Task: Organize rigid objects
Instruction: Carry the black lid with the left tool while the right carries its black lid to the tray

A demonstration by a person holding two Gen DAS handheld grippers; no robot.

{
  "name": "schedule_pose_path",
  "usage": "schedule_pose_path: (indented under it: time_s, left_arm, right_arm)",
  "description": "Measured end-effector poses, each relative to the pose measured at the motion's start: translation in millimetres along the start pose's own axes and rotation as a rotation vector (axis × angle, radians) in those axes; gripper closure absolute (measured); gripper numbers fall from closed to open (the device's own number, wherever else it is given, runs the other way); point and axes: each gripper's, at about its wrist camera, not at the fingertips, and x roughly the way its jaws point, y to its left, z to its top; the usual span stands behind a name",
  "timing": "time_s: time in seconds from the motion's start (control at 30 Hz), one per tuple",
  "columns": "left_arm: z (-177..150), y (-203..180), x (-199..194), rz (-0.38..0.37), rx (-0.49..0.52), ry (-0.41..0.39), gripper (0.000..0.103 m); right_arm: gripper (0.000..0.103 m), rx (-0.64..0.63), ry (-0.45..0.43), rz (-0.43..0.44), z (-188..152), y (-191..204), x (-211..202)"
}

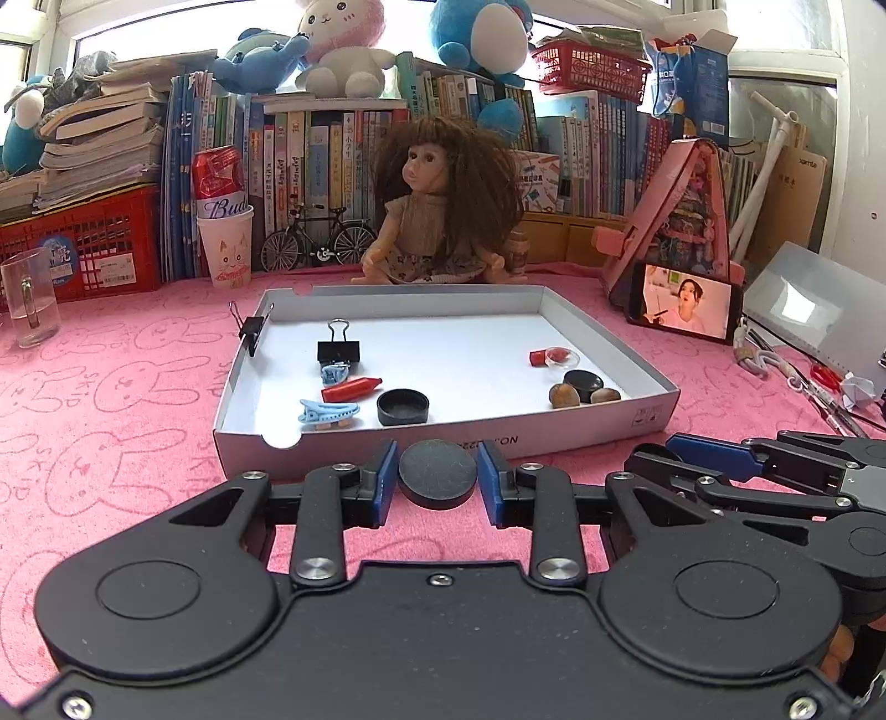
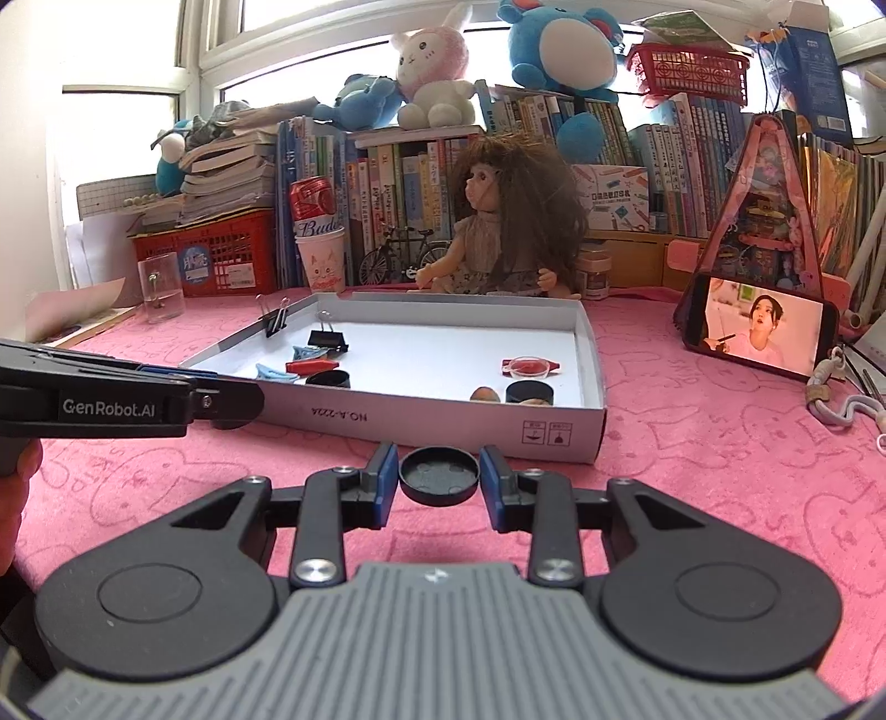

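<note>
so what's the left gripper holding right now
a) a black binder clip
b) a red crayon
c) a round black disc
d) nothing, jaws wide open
c: in the left wrist view the left gripper has its blue pads pressed on either side of a round black disc, just short of the white box.

daylight from blown-out windows (image 1: 166, 27) | sharp centre | edges perhaps bowed

A white shallow box (image 1: 609, 332) sits on a pink cloth (image 1: 111, 387) printed with outlined rabbits. Inside the box: black binder clip (image 1: 338, 350), red crayon (image 1: 350, 389), light-blue hair clip (image 1: 329, 412), brown stones (image 1: 565, 396).
</note>
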Motion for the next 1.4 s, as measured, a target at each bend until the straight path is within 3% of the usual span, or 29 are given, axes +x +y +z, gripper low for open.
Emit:
schedule_pose_path:
  time_s: [0.6, 1.4]
  left_arm:
    - [32, 14, 24, 0.037, -0.031, -0.031, 0.074]
    - [71, 37, 95, 0.103, -0.079, -0.041, 0.074]
  right_arm:
    - [0.065, 0.064, -0.024, -0.045, 26, -17, 22]
    - [0.065, 0.139, -0.011, -0.093, 56, -39, 82]
